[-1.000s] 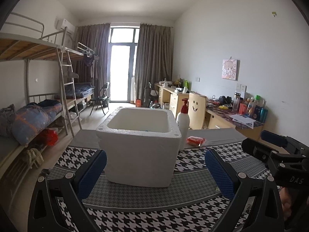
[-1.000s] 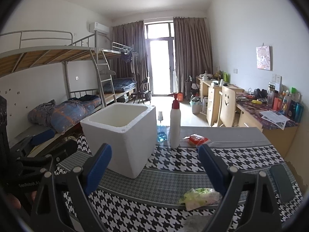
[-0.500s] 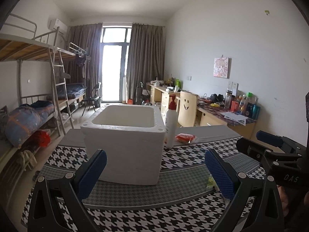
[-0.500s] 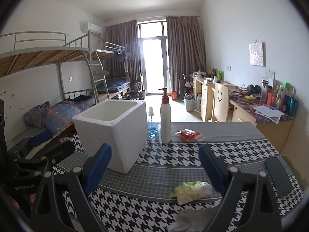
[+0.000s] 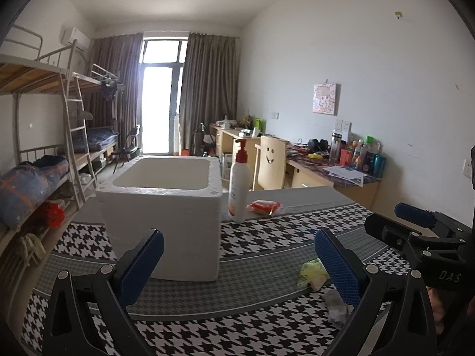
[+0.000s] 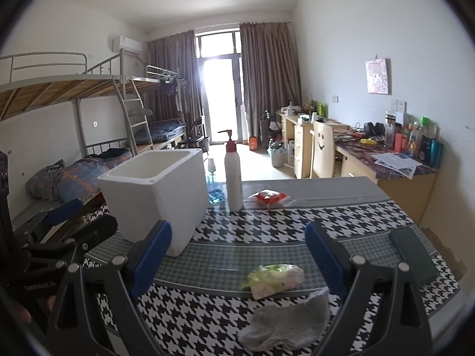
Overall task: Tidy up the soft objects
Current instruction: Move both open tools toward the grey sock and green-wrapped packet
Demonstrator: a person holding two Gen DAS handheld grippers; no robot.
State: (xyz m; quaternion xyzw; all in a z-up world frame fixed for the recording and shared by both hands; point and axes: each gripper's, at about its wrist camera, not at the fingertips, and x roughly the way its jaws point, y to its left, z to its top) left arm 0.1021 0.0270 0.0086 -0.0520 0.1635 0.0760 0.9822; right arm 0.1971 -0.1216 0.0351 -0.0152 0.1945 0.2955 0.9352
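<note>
Both hand-held grippers, left (image 5: pixel 236 262) and right (image 6: pixel 237 250), gape empty over the tabletop (image 6: pixel 267 222), sock (image 6: pixel 285 320) just below the right.

The left tool (image 5: pixel 237 262) hangs wide apart and empty above the houndstooth desk (image 5: pixel 267 237). A white foam box (image 5: pixel 166 210) stands at twelve o'clock, a pump bottle (image 5: pixel 238 190) upright just beside it at one o'clock, a red packet (image 5: pixel 264 207) near that. A yellow-green packet (image 5: pixel 311 271) and grey sock (image 5: pixel 335 308) lie at three o'clock, partly behind a blue pad (image 5: pixel 335 267).
</note>
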